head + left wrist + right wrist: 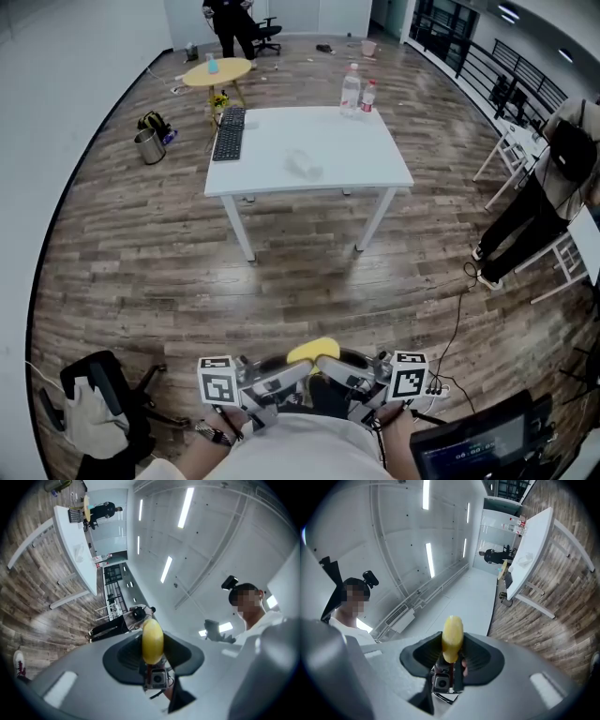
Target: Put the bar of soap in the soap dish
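**A:** Where's the soap?

**B:** In the air, low and close to the person's body. The yellow soap is well apart from the bench, which stands across the wood floor.

**A:** What has hold of it?

**B:** Both tools, as far as their views show. The left hand-held gripper has its jaws partly closed, with the soap edge-on between them and the dark pads against its two faces. The right hand-held gripper shows the same thing: the soap is upright between its jaws, pinched from both sides. The two point at each other, tip to tip. Below the soap, each view shows the other one's camera looking back.

**A:** What's on the bench?

**B:** A keyboard lies at the left end and two bottles stand at the far edge. A pale see-through thing lies near the middle. It is too small to say whether it is the dish.

**A:** What's around it?

**B:** A round yellow table stands beyond the bench, with a person in black behind it. A metal pot sits on the floor to the left. Another person stands at the right edge. A laptop is at the bottom right, and a black chair with a pale cloth on it is at the bottom left.
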A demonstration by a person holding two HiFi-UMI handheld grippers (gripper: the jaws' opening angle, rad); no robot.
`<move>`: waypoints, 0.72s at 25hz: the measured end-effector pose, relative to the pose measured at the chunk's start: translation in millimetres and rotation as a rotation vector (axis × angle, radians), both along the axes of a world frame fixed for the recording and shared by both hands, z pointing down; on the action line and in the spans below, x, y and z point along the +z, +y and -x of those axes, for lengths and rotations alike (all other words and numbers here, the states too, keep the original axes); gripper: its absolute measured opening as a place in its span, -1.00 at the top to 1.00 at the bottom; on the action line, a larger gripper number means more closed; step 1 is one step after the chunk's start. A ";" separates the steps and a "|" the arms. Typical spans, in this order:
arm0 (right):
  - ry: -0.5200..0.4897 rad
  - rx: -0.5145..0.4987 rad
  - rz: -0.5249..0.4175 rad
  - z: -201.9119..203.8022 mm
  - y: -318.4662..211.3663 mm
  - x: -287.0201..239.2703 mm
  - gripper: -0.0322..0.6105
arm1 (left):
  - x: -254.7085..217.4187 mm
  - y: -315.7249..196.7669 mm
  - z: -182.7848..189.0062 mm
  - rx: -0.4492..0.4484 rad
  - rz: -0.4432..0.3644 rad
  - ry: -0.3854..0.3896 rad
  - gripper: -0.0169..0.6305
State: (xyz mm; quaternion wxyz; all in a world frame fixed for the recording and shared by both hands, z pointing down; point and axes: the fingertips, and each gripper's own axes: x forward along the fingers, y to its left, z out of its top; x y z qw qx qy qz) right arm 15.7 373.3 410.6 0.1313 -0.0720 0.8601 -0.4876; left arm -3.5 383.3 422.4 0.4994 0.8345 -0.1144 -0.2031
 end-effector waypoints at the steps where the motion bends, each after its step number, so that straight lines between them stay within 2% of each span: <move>1: 0.000 -0.003 -0.001 0.5 -2.9 -0.3 0.48 | 0.1 -2.8 0.5 -0.002 -0.001 -0.002 0.53; 18: -0.002 -0.025 -0.004 -7.8 -65.5 -1.4 0.48 | -1.4 -65.4 -8.3 -0.023 -0.005 -0.013 0.53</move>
